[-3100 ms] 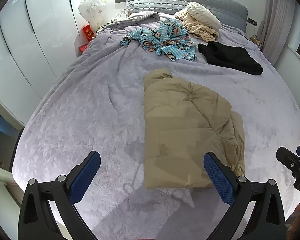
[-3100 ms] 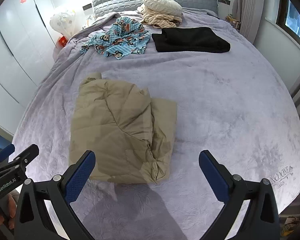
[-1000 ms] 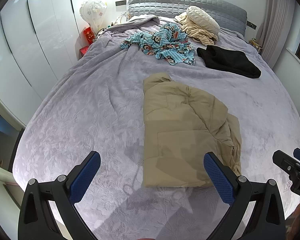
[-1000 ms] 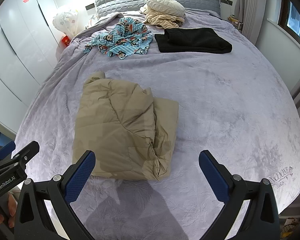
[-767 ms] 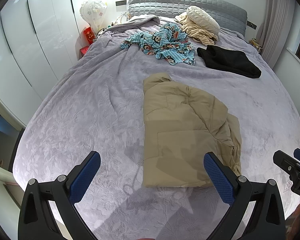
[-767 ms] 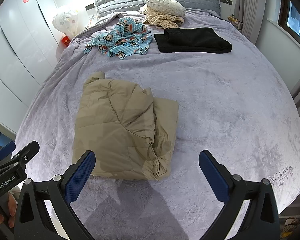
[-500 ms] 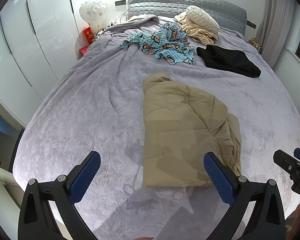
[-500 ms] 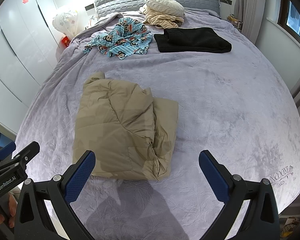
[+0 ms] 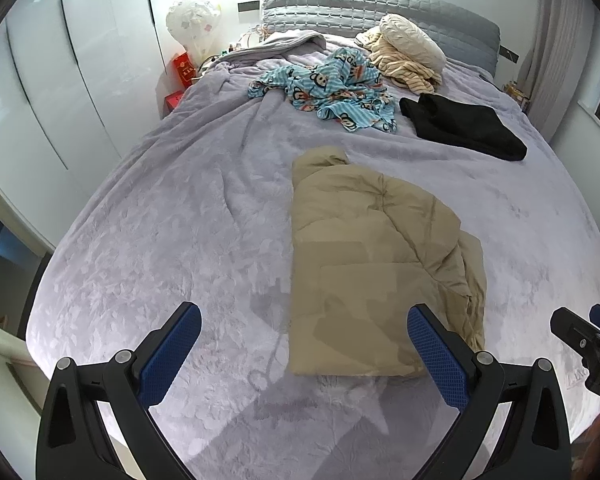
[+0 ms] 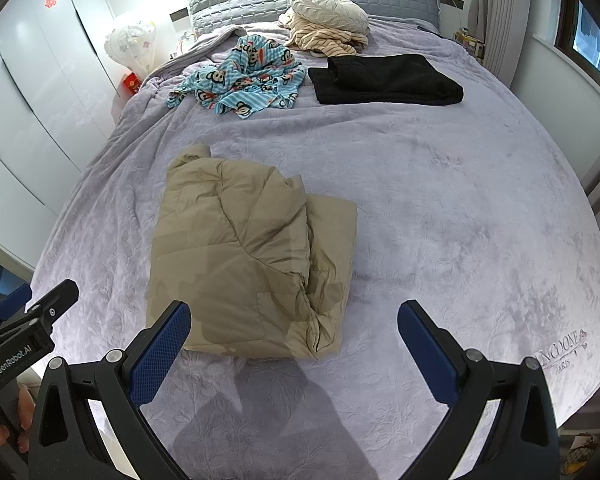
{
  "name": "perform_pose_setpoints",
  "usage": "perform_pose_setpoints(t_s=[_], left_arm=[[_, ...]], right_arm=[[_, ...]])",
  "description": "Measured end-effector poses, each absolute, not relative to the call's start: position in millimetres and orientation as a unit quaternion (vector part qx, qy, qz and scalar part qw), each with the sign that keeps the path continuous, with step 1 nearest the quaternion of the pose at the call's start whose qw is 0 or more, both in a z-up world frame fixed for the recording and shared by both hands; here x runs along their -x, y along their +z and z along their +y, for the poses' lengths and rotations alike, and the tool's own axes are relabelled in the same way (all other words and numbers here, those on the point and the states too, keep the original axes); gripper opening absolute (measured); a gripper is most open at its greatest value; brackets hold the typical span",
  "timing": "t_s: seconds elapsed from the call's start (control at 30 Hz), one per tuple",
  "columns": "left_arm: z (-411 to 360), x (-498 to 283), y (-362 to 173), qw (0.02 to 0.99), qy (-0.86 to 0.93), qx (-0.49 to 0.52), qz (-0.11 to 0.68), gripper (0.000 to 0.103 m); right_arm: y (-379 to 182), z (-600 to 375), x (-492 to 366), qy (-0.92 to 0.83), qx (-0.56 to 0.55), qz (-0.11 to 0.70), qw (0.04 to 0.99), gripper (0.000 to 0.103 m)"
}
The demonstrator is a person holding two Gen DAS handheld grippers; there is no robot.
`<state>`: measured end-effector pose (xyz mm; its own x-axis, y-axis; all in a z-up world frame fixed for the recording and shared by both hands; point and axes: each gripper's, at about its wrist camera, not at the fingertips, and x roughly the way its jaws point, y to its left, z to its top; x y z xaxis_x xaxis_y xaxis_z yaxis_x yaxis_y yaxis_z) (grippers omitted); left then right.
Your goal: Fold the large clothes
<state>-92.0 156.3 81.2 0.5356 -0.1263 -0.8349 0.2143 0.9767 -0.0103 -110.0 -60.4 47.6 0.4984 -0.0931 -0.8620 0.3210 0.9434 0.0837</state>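
The tan padded jacket [image 9: 374, 264] lies folded into a rough rectangle on the lilac bedspread [image 9: 180, 220], and serves here as the landmark. One straight folded edge faces the foot of the bed; a rolled collar or hood end points toward the headboard [image 9: 360, 4]. A second layer of the jacket shows along its right side, with creased edges.

Left hand-held gripper [image 9: 304, 356]: released, jaws spread wide, nothing between the blue pads [image 9: 172, 354]. It hovers above the bedspread at the foot-side edge of the jacket; its right pad overlaps the jacket's near right corner in the left wrist view, but contact cannot be confirmed.

Right hand-held gripper [image 10: 296, 354]: released, jaws spread wide, empty. It is positioned on the foot side of the jacket, offset to the jacket's right; its left pad appears over the jacket's near left corner in the right wrist view. Contact cannot be confirmed.

Beyond the jacket, toward the headboard:
- a blue striped cartoon-print garment [image 10: 244, 80], crumpled, well apart from the jacket;
- a black folded garment [image 10: 386, 80], to the right of the blue one;
- a cream cushion [image 10: 330, 10] resting on a beige striped cloth [image 10: 324, 44], nearest the headboard.

White wardrobe doors [image 9: 60, 80] stand left of the jacket, beyond the bed edge. Fingertips [image 10: 4, 432] of a hand show beside the left gripper body in the right wrist view.
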Motion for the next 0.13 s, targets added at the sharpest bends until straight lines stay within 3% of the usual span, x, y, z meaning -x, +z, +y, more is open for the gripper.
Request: perform_pose_setpoints(t_s=[0.13], left_arm=[[156.1,92.8,81.5,0.875,-0.098,-0.046,0.472,0.103]], right_arm=[[47.8,-60.1,110.3,-0.121,-0.118,0.486,0.858,0.103]])
